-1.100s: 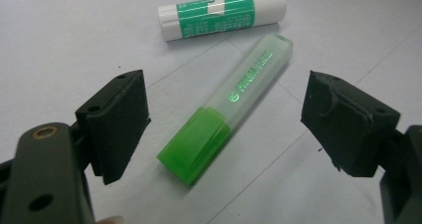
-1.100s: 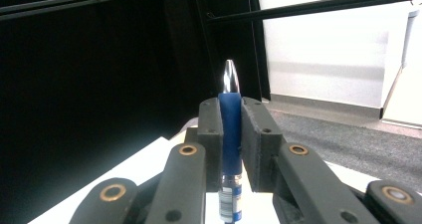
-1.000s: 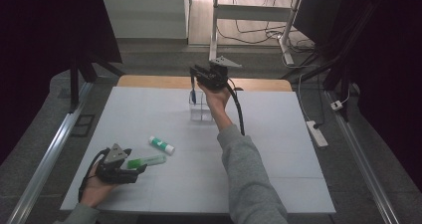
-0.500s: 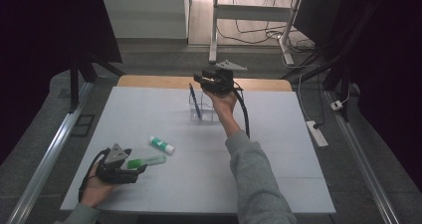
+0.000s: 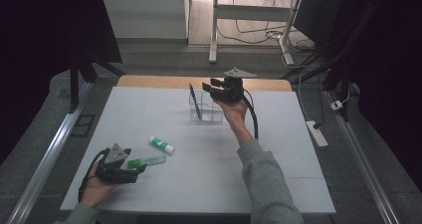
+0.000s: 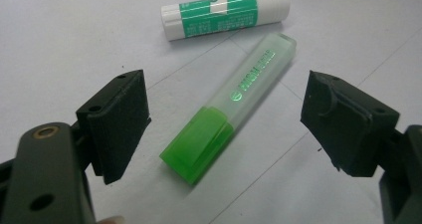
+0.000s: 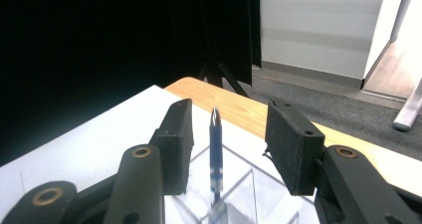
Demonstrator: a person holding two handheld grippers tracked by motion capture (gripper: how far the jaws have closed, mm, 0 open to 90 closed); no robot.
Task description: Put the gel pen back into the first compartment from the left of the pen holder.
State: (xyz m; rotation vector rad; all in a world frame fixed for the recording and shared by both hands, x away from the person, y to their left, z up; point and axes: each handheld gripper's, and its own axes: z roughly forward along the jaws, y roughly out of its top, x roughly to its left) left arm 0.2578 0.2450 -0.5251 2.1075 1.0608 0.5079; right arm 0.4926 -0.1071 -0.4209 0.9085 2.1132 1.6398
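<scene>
Left gripper view: translucent, blocky green highlighter.

Table: white top, thin seam lines, bare wood strip along far edge. Directly on it: clear plastic holder near the far middle, a blue pen leaning inside; glue stick, green and white, lay flat at near left; green highlighter lay just beside it, apart

A glue stick lies just beyond the green highlighter; table elsewhere bare.
</scene>
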